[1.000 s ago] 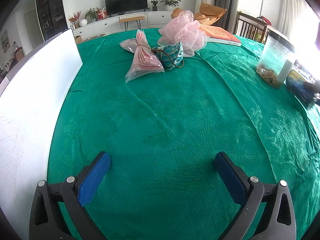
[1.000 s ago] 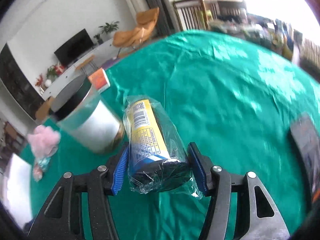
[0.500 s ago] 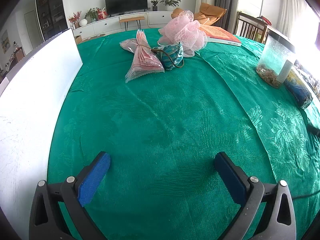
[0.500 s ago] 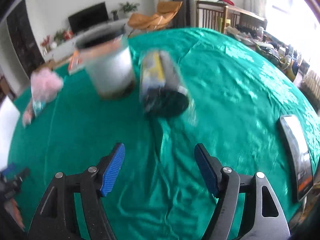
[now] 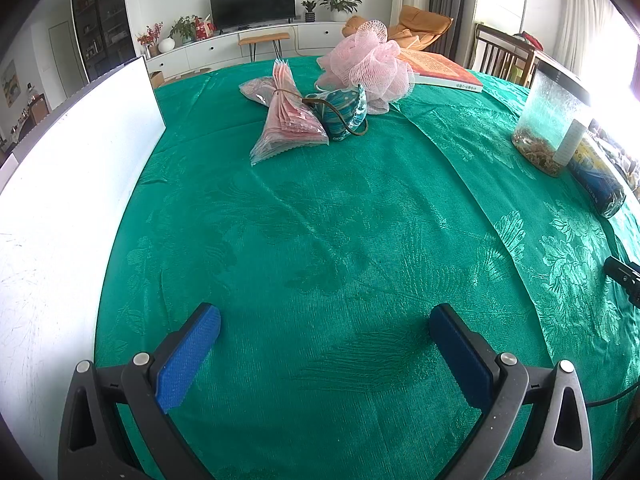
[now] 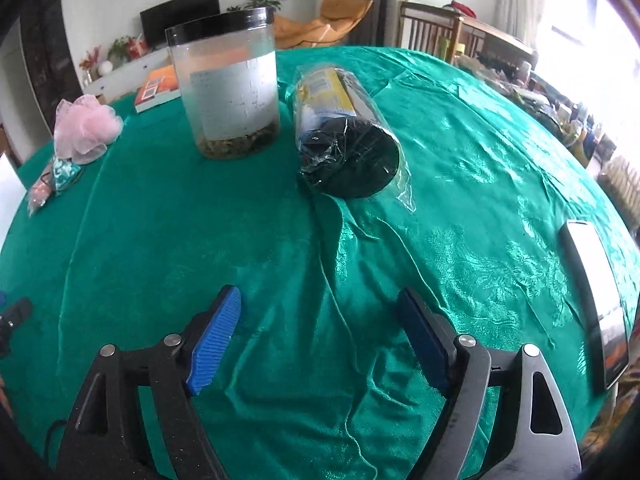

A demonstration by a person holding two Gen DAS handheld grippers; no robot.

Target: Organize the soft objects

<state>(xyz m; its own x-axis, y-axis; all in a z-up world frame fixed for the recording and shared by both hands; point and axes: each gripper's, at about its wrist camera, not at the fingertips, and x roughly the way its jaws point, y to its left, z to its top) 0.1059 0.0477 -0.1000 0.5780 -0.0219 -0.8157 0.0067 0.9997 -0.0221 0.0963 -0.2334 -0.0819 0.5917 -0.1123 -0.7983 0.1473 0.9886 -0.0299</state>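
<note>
Lying on its side on the green tablecloth (image 6: 480,160), the plastic-wrapped roll (image 6: 344,136) rests just beside the clear jar (image 6: 230,88), well ahead of the right gripper (image 6: 320,332), whose jaws have just been opening and now stand spread with nothing between them, which reads as a finished set-down. The left gripper (image 5: 324,344) hangs spread and empty over bare cloth, likely waiting its turn, while the pink mesh puff (image 5: 368,64), teal pouch (image 5: 344,110) and pink packet (image 5: 288,124) sit bunched together at the far side.
</note>
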